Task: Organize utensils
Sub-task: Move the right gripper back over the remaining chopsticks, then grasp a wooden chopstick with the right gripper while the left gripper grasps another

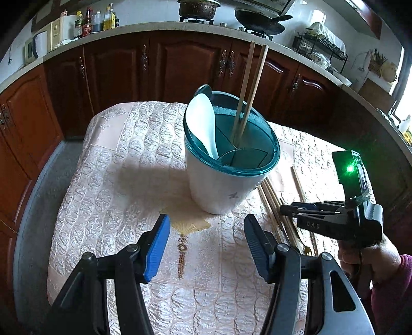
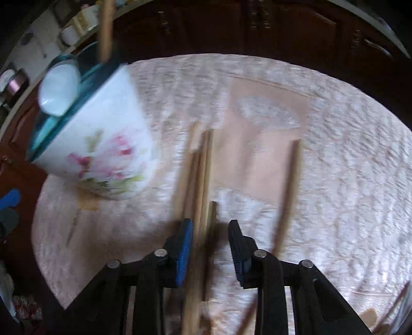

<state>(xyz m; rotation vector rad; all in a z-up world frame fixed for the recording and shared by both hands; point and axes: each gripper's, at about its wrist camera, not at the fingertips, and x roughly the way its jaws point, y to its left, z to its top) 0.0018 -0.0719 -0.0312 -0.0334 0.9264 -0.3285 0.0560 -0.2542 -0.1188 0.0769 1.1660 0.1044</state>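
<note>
A white utensil holder (image 1: pixel 219 185) with a teal slotted lid stands mid-table; in the right wrist view the holder (image 2: pixel 103 134) shows a flower print. A white spoon (image 1: pixel 203 123) (image 2: pixel 60 90) and two upright chopsticks (image 1: pixel 247 90) (image 2: pixel 106 31) stick out of it. Several loose chopsticks (image 1: pixel 273 203) (image 2: pixel 200 175) lie to its right. My right gripper (image 2: pixel 210 226) (image 1: pixel 284 209) points down over them with the bundle between its jaws, beside the left pad, the right pad apart from it. My left gripper (image 1: pixel 206 221) hovers open and empty just in front of the holder.
One chopstick (image 2: pixel 291 185) lies apart, further right on the quilted pink tablecloth (image 1: pixel 123 159). A person's hand (image 1: pixel 365 257) holds the right gripper. Dark wooden cabinets (image 1: pixel 180 61) ring the far side, with bottles (image 1: pixel 97 20), a wok (image 1: pixel 260 23) and a dish rack (image 1: pixel 322 46) on the counter.
</note>
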